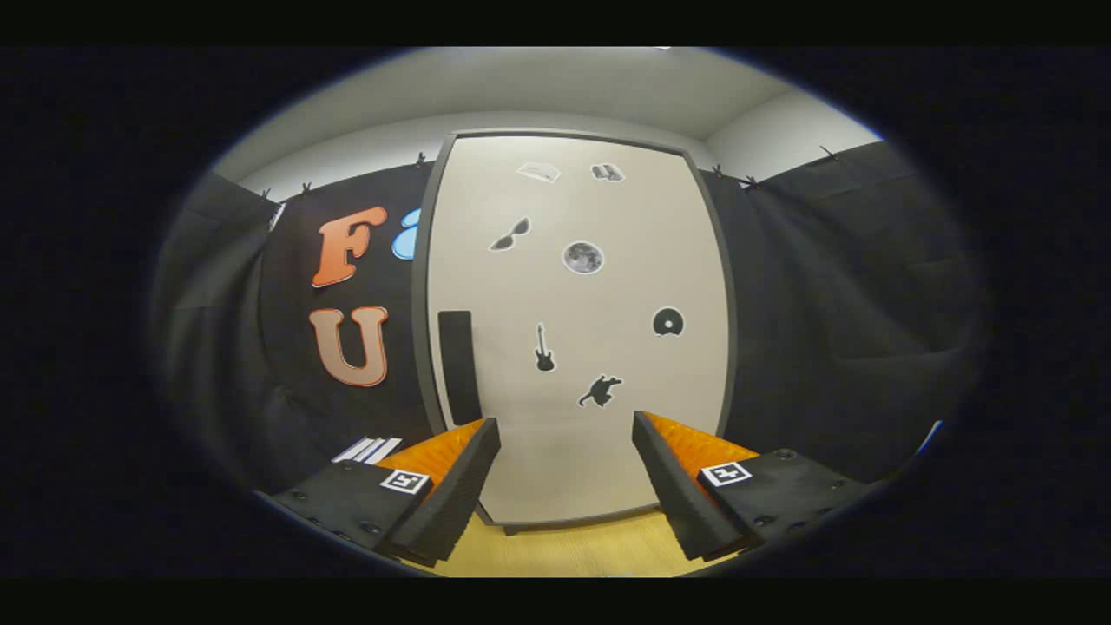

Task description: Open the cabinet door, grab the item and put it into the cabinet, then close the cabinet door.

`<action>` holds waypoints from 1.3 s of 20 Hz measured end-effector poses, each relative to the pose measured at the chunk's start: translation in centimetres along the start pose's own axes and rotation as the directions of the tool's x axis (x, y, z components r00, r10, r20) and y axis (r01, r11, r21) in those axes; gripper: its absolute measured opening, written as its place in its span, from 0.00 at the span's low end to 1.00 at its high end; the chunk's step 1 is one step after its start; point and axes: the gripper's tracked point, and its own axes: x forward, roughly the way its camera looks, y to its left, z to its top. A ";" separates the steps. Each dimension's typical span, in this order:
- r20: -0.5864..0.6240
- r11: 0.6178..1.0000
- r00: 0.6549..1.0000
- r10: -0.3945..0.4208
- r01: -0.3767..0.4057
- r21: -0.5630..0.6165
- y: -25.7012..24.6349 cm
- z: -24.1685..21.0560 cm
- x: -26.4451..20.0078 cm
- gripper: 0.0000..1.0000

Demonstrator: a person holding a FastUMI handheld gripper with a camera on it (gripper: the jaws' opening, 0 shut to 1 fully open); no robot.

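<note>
Door [599, 347] of the tall cream sticker-dotted cabinet sits shut just beyond your gripper [566, 434], fingers spread wide and empty, black handle strip [458, 366] untouched, so opening, loading and closing all remain.

A pale wooden desk [573, 551] carries the cabinet [577, 347], which stands upright on it with its door shut. The claw [566, 486] hangs open above the desk.

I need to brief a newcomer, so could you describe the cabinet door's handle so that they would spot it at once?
Find the pale cabinet door ahead of the open gripper. Along its left edge sits the handle, a plain dark upright rectangle, larger than the small picture stickers scattered over the door.
</note>
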 end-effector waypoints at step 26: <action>-0.113 0.996 0.990 0.089 -0.091 -0.014 7.2 -0.7 10.1 0.30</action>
